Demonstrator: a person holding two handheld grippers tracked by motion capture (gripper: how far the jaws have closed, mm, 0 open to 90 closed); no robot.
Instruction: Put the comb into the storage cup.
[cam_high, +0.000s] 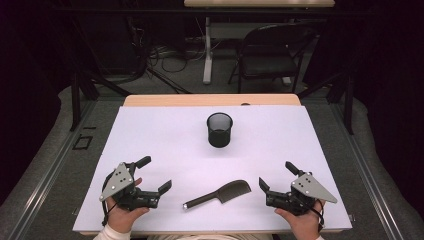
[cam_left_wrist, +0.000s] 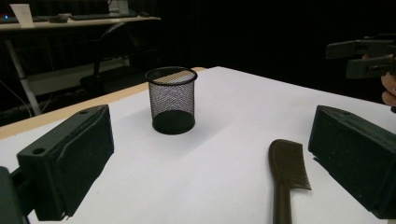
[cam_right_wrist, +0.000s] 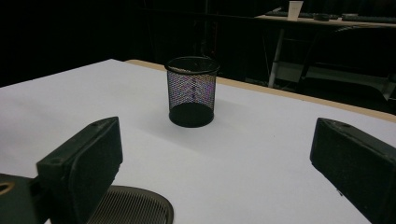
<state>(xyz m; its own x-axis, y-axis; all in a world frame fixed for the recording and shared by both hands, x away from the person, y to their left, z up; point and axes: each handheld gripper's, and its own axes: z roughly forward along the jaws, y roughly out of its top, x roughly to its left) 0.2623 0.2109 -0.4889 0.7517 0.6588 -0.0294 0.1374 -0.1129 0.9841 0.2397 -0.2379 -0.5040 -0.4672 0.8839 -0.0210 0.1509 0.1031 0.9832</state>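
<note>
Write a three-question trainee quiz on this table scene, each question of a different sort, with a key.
1. True or false: the black comb lies flat on the white table cover, between the left gripper and the right gripper.
2. Multiple choice: the mesh pen cup is (A) tipped on its side, (B) upright, beyond the comb, (C) held in a gripper.
3. Fill in: both grippers' jaws stand ____, with nothing between them.

Key: 1 true; 2 B; 3 open.
</note>
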